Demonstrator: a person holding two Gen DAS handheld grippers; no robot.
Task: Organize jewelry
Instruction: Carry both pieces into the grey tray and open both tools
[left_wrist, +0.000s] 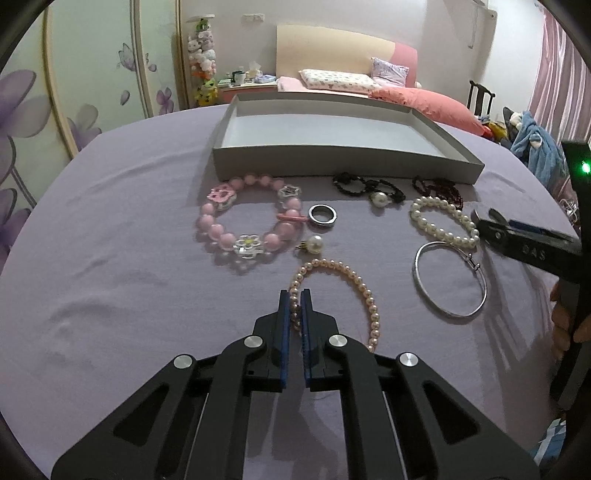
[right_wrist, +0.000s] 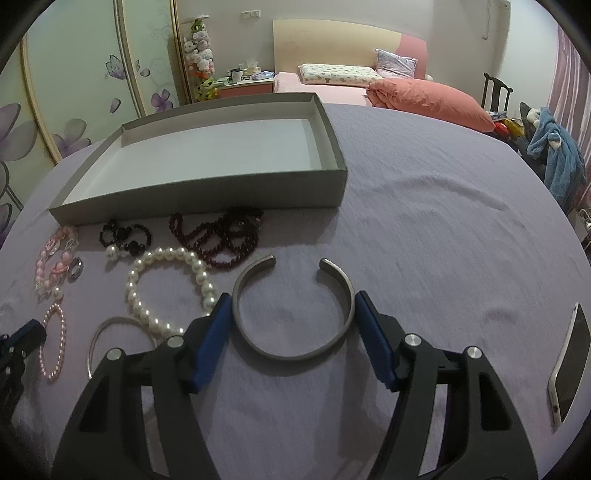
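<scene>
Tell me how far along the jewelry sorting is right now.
Nothing is stored yet: the gray box holds nothing. In hand: the left gripper is shut on the pink pearl bracelet, and the right gripper brackets the open metal cuff, both still on the cloth. Left: the pink bead bracelet, ring, white pearl bracelet, bangle and dark beads.

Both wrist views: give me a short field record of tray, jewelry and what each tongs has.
tray: grey tray, nothing in it
left tongs: shut on pink pearl bracelet
right tongs: pads at both sides of open grey bangle; contact unclear
still on purple cloth: white pearl bracelet, silver ring, dark red beads
</scene>
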